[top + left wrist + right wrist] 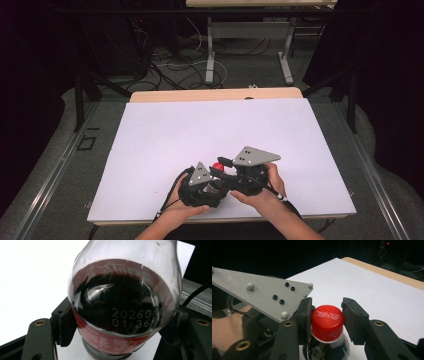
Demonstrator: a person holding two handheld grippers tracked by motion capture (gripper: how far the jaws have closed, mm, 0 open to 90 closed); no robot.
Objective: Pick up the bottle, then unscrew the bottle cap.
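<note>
A person is standing a clear plastic cola bottle, part-filled with dark liquid and wrapped in a red label, upright on the white table sheet, near the sheet's front edge. The left gripper is clamping the bottle's body, its black pads pressing on either side just above the label, as the left gripper view is showing. The right gripper is closing around the bottle's round red screw cap: its left pad is touching the cap, while its right pad is sitting just beside the cap with a thin gap, so the grip is looking incomplete. Judged risks: if twisting begins before both pads are bearing on the cap, the jaws are likely to be sliding round the ribbed rim rather than turning it; if the left gripper is squeezing the soft wall too hard, cola may be welling out once the seal breaks; a loose hold on the body would be letting the whole bottle spin or tip toward the sheet's front edge.
</note>
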